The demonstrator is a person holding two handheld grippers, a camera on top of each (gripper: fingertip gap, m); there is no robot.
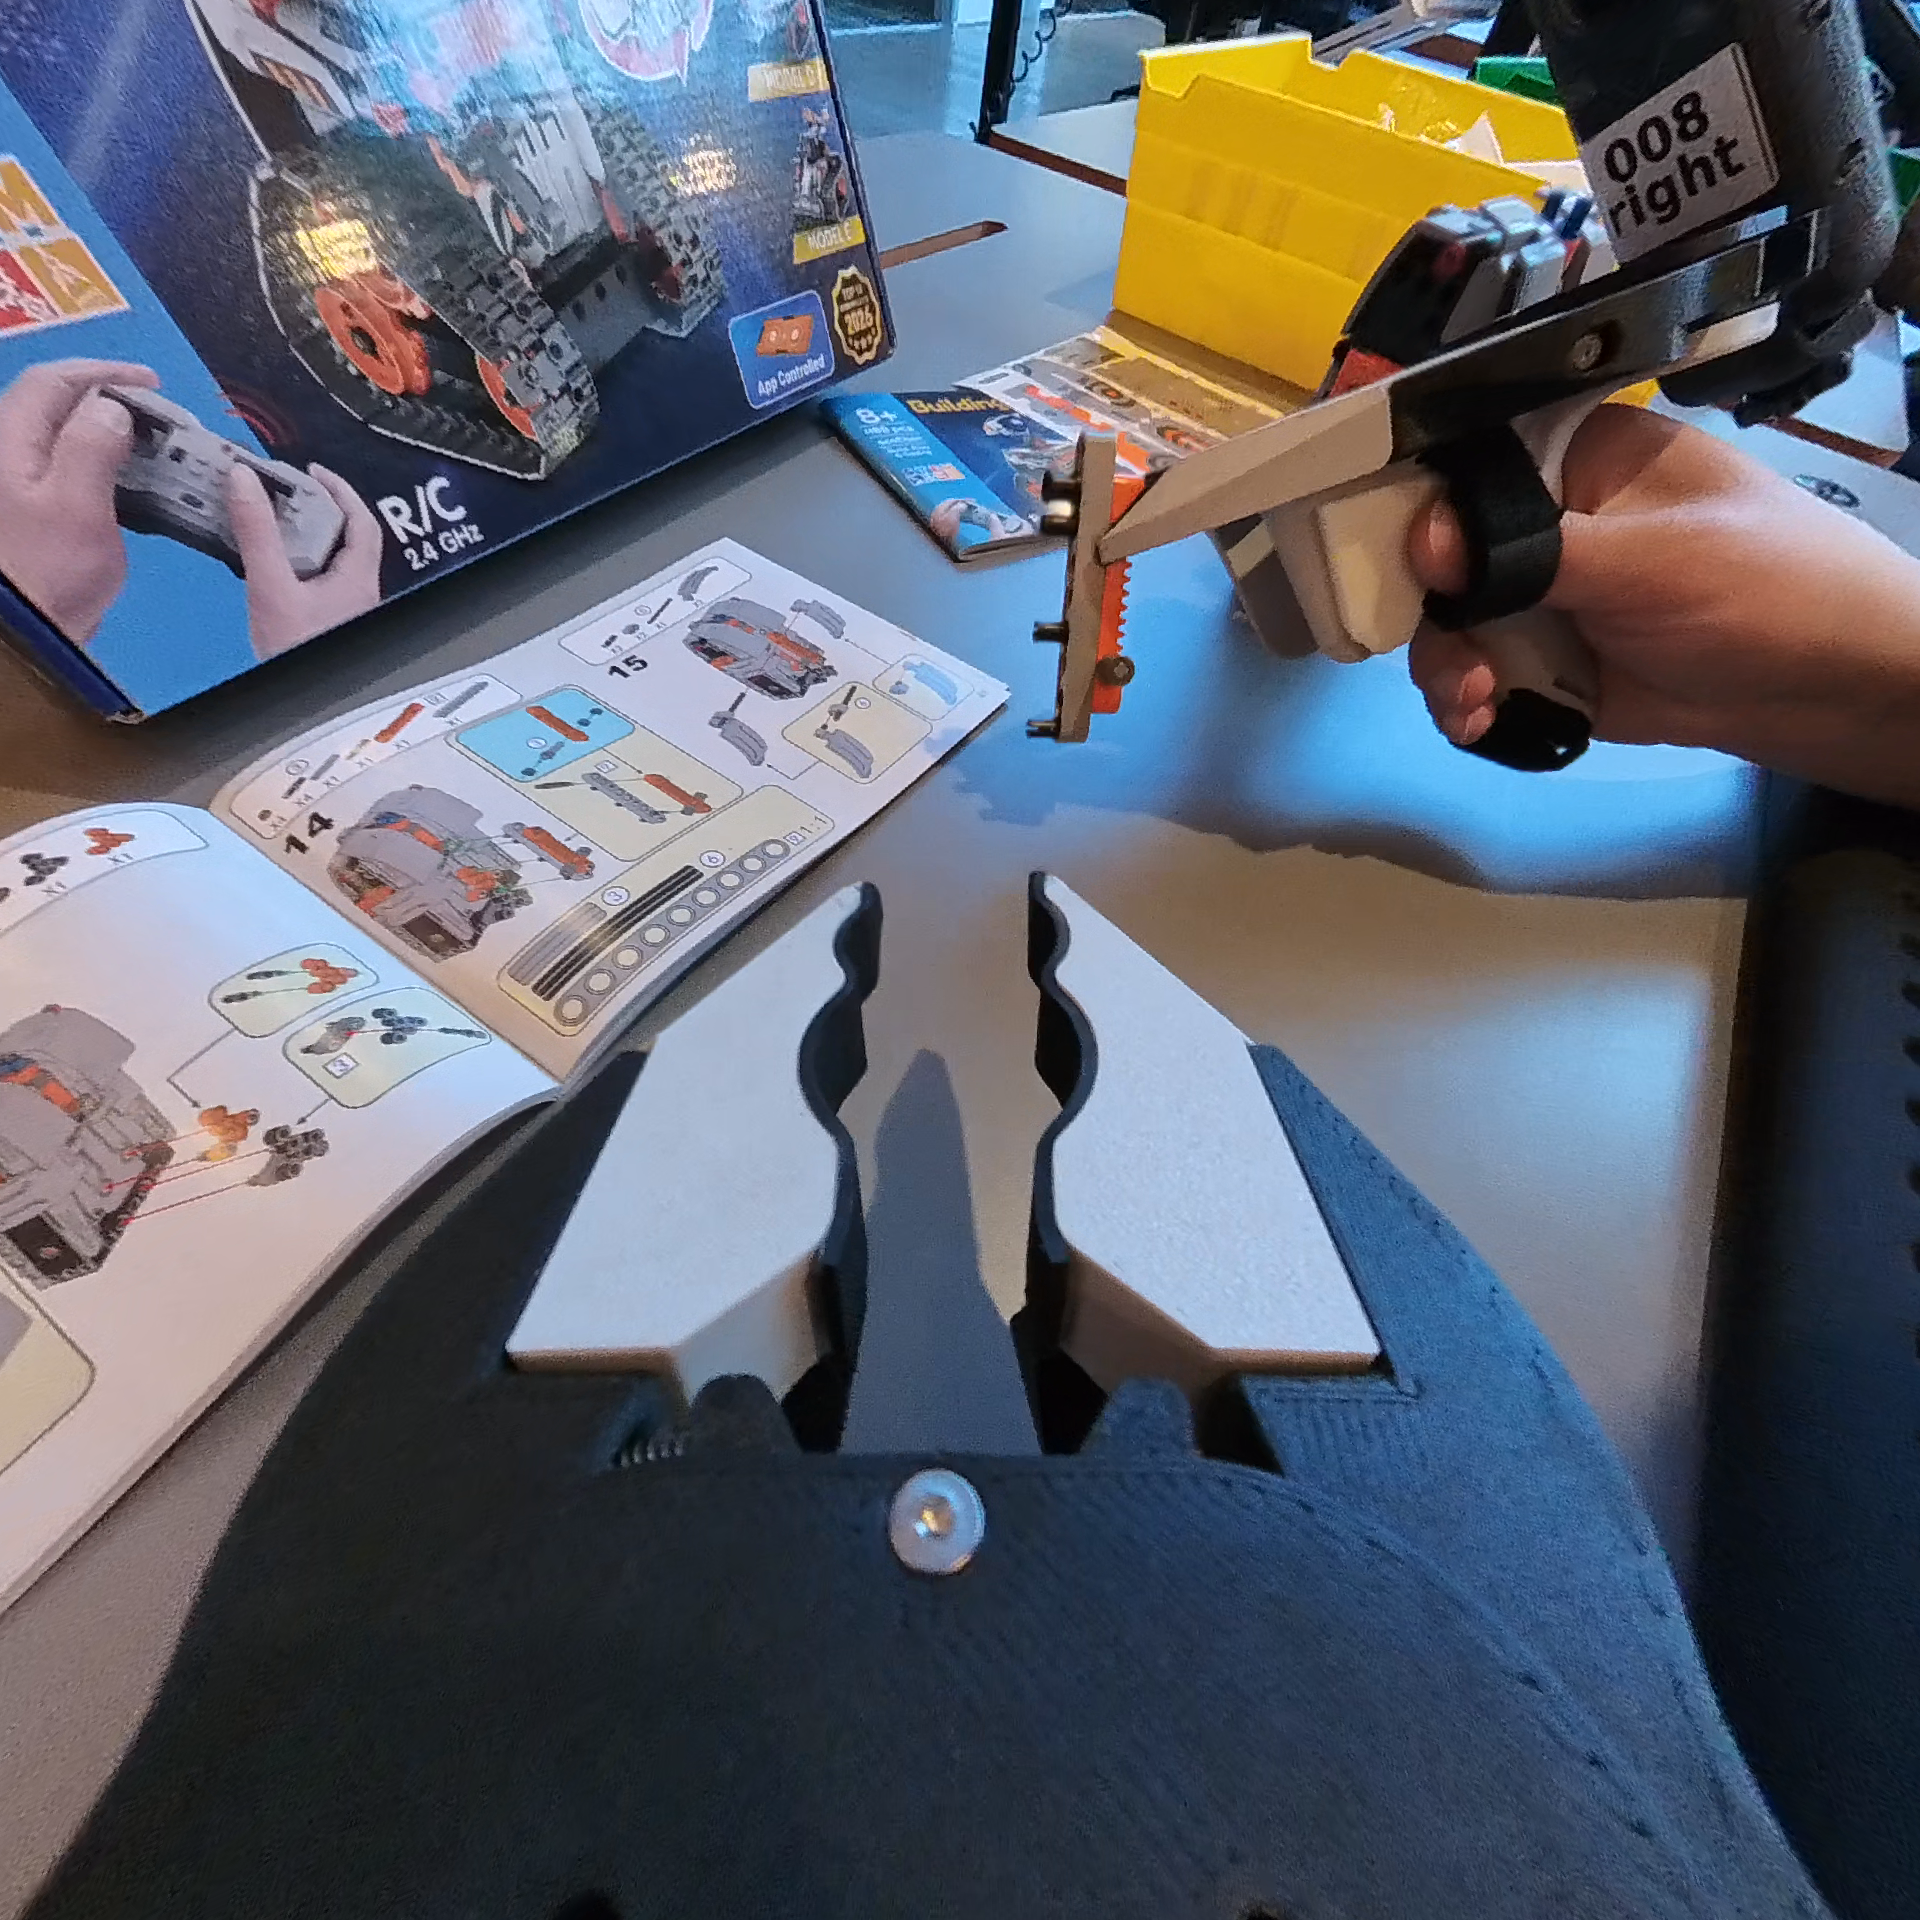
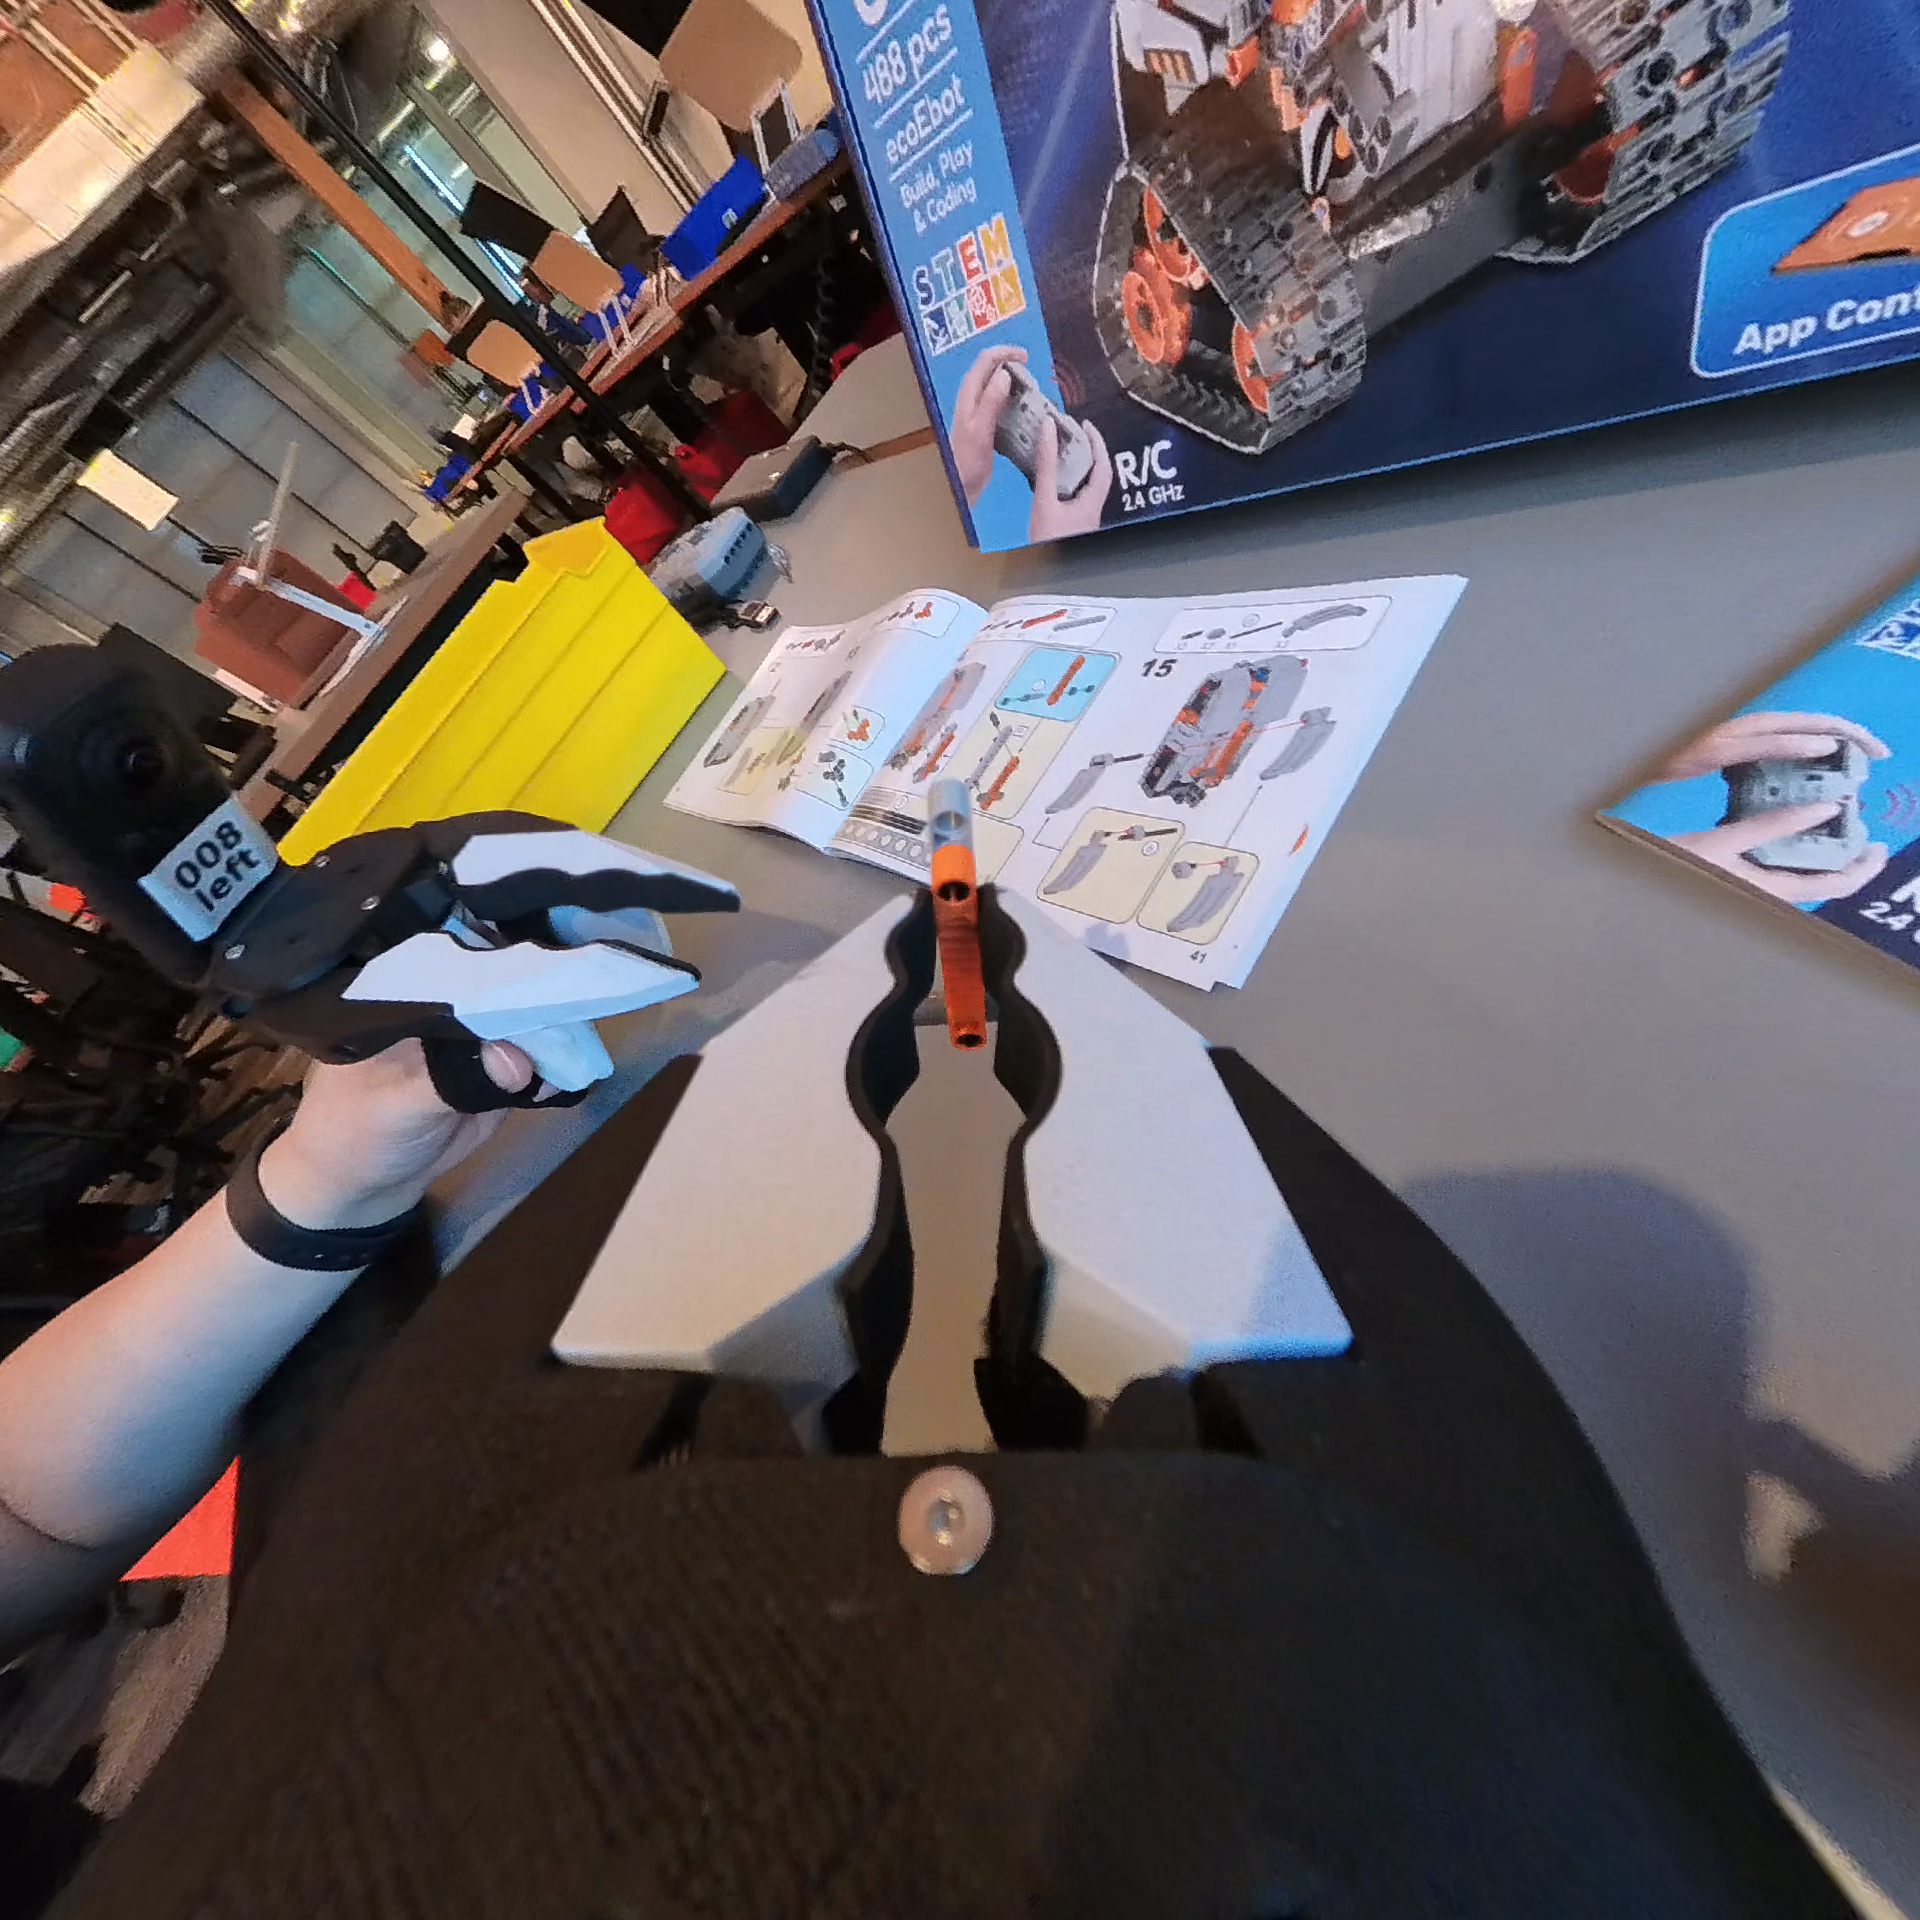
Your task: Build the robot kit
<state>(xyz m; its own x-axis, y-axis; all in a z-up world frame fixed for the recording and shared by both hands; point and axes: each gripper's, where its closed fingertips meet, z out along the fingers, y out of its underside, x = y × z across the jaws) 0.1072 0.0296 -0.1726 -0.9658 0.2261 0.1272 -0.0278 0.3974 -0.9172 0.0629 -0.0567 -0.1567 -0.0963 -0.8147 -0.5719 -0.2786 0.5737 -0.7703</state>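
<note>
My right gripper [image 2: 951, 914] is shut on a small grey and orange beam assembly [image 2: 954, 935] with black pins and holds it above the grey table. In the left wrist view the same assembly [image 1: 1091, 592] hangs upright from the right gripper's fingertips [image 1: 1117, 545], above the right edge of the open instruction booklet [image 1: 582, 790]. My left gripper [image 1: 951, 904] is open and empty, low over the table just right of the booklet. It also shows in the right wrist view [image 2: 717, 930], open, to the left of the held assembly.
A big blue toy box [image 1: 416, 312] stands at the back. A yellow bin [image 1: 1299, 187] sits at the back right, with a small blue booklet [image 1: 935, 468] and folded sheets before it. Another yellow bin [image 2: 520, 686] lies left of the booklet [image 2: 1091, 748]. Some 10 cm of space lies between my two pairs of fingers.
</note>
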